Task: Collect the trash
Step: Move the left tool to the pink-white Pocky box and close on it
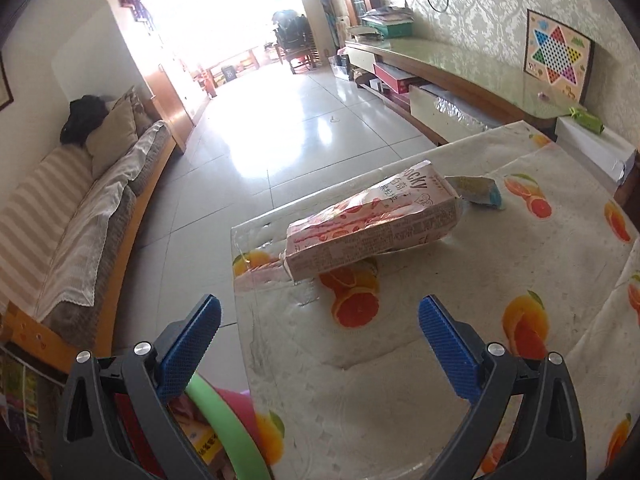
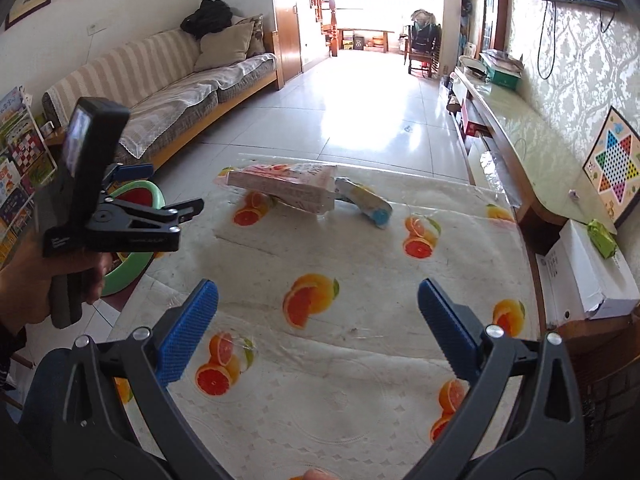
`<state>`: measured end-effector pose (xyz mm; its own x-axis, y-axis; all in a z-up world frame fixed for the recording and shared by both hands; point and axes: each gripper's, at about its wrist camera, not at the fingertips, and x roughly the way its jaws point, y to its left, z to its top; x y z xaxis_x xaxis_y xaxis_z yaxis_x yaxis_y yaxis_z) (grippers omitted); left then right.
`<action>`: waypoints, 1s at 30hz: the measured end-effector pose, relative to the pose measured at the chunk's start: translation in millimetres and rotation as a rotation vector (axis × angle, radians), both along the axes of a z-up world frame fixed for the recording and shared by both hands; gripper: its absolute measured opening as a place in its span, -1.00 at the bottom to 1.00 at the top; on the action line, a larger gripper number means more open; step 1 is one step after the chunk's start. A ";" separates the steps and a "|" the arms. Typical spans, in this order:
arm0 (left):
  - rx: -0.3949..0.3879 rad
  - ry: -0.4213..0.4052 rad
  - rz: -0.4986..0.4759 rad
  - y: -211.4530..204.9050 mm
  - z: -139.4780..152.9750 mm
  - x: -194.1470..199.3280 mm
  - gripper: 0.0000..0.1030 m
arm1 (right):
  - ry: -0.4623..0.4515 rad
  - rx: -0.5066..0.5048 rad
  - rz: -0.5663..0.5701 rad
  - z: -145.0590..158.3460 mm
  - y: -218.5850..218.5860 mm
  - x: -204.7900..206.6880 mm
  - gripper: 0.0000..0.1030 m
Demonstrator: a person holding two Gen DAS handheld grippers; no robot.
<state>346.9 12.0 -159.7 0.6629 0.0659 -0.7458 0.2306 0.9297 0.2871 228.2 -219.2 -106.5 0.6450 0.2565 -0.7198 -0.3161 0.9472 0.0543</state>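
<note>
A pink Pocky box (image 1: 372, 226) lies on its side near the far left corner of the table (image 1: 460, 320); it also shows in the right wrist view (image 2: 288, 186). A crumpled blue and yellow wrapper (image 1: 478, 192) lies just behind the box, also seen from the right (image 2: 368, 202). My left gripper (image 1: 320, 316) is open and empty, a short way in front of the box, over the table's left edge. My right gripper (image 2: 318, 300) is open and empty over the middle of the table, well short of both items.
A bin with a green rim (image 1: 224, 428) stands on the floor at the table's left side, seen from the right too (image 2: 136, 232). A sofa (image 2: 168, 88) lines the left wall. A long cabinet (image 2: 516, 128) and a white box (image 2: 588, 272) are on the right.
</note>
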 end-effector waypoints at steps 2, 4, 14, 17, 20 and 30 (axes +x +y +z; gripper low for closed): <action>0.074 0.017 -0.048 -11.6 -9.0 17.9 0.84 | 0.007 0.008 -0.016 -3.8 -10.5 -0.9 0.91; 0.168 0.028 -0.107 -25.4 -17.7 32.2 0.84 | 0.020 0.022 -0.034 -6.9 -20.7 0.9 0.91; 0.426 0.130 -0.276 -56.8 -51.6 77.8 0.84 | 0.058 0.043 -0.121 -17.2 -60.8 8.0 0.91; 0.431 0.123 -0.302 -59.9 -51.7 83.0 0.86 | 0.070 0.036 -0.123 -23.2 -63.3 7.9 0.91; 0.409 0.123 -0.312 -60.3 -49.2 88.0 0.85 | 0.086 0.032 -0.129 -28.6 -64.4 9.6 0.91; 0.295 0.166 -0.267 -46.8 -41.2 86.8 0.01 | 0.084 0.022 -0.126 -26.6 -62.3 8.9 0.91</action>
<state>433.8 -34.8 -200.9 0.5582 0.1351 -0.8186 0.5173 0.7147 0.4707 237.1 -281.5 -133.1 0.6105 0.1934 -0.7680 -0.1882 0.9774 0.0965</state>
